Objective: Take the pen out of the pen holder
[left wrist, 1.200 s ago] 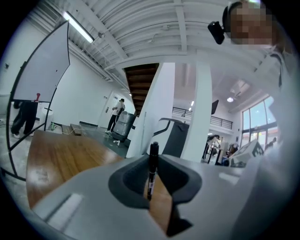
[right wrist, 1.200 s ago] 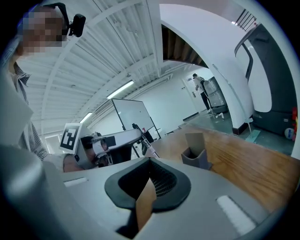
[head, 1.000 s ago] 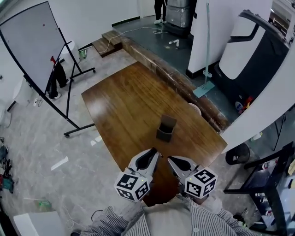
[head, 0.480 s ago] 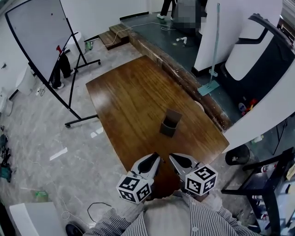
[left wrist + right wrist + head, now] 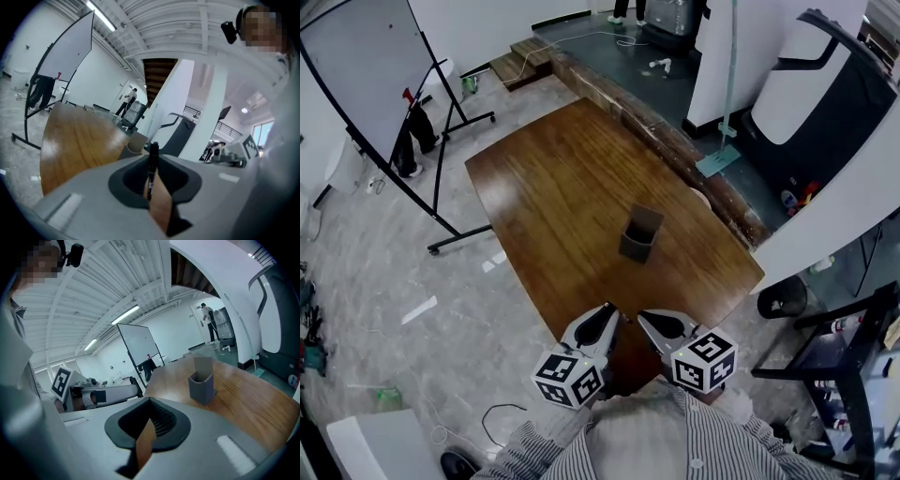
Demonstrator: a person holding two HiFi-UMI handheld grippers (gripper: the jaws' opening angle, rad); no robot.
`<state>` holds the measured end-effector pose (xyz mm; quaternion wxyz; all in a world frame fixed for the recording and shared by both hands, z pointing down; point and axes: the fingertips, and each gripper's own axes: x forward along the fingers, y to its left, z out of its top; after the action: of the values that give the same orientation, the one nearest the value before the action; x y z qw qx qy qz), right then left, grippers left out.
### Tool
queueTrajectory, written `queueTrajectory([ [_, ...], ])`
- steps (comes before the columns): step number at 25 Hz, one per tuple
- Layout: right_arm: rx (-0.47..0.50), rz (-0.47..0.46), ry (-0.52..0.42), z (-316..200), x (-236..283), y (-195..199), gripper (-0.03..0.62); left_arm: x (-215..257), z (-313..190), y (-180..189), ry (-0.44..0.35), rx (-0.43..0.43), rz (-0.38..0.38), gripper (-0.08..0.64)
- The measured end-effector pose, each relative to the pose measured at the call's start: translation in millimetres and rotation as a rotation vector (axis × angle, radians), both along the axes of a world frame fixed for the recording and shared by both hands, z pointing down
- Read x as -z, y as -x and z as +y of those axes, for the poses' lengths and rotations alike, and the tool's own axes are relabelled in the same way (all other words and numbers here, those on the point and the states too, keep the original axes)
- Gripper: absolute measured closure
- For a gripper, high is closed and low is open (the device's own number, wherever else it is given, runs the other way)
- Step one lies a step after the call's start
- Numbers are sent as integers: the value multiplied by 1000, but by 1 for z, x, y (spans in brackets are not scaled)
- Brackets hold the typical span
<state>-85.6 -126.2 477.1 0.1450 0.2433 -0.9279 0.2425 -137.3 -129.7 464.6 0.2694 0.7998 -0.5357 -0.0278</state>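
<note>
The pen (image 5: 152,168) was out of the holder. It stood upright, pinched between the tips of the left gripper (image 5: 607,314), whose jaws were drawn in close on the black barrel. The right gripper (image 5: 647,319) sat just beside it at 3 o'clock, jaws all but together with only a thin slit between them and nothing in them.

The pen holder (image 5: 637,234) stood upright on the wooden table (image 5: 553,187), at 12 o'clock from both grippers and well apart from them. In the right gripper view it was a grey box with a taller back wall and no pen above its rim. It looked empty, though the bottom of the well could not be seen.

By my reading the lift was done and the carry-away was in hand. The next move called for a firm pinch and a clear spot near the 6 o'clock edge to lay the pen down.
</note>
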Motion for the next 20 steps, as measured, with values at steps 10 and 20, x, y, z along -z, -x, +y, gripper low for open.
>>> queueTrajectory([
  [10,6,14,12,7,-5,-2,594,-1,6,-14,-3,-45,-31,502],
  [20,8,21,16,13,-4,-1,594,0,11,-16,3,-60,-30,503],
])
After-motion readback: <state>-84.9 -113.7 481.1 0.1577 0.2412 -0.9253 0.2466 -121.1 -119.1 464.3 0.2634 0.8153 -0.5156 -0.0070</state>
